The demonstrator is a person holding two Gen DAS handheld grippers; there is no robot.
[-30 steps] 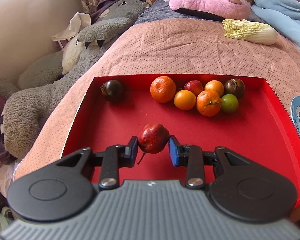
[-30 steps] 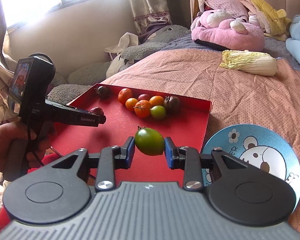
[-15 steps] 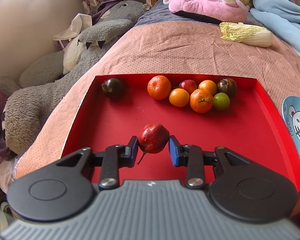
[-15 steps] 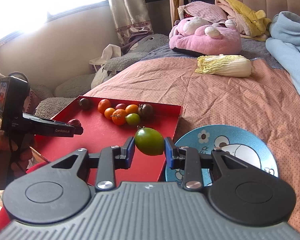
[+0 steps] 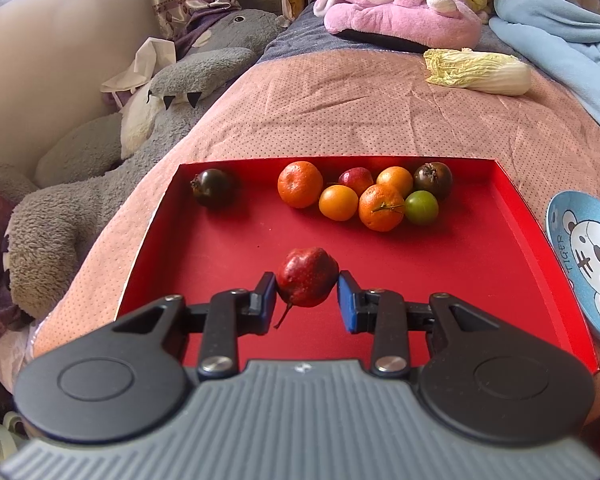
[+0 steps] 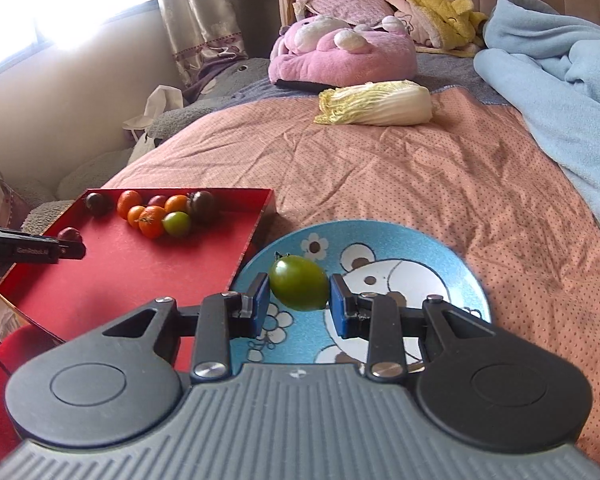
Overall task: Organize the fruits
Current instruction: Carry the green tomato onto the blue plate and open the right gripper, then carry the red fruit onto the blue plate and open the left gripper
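The left tongs point(image 5: 307, 294) clamp a dark red fruit point(image 5: 306, 276) with a stem above the near middle of the red tray point(image 5: 500, 280), which lies on the bed point(image 5: 360, 112). Seven more fruits cluster along the tray's far edge, among them a green one point(image 5: 421, 207) and a dark tomato point(image 5: 213, 187) alone near the far left corner. The right tongs point(image 6: 299, 305) grip a green tomato point(image 6: 299, 283) over the blue bear plate point(image 6: 440, 264), just beside the tray's right edge.
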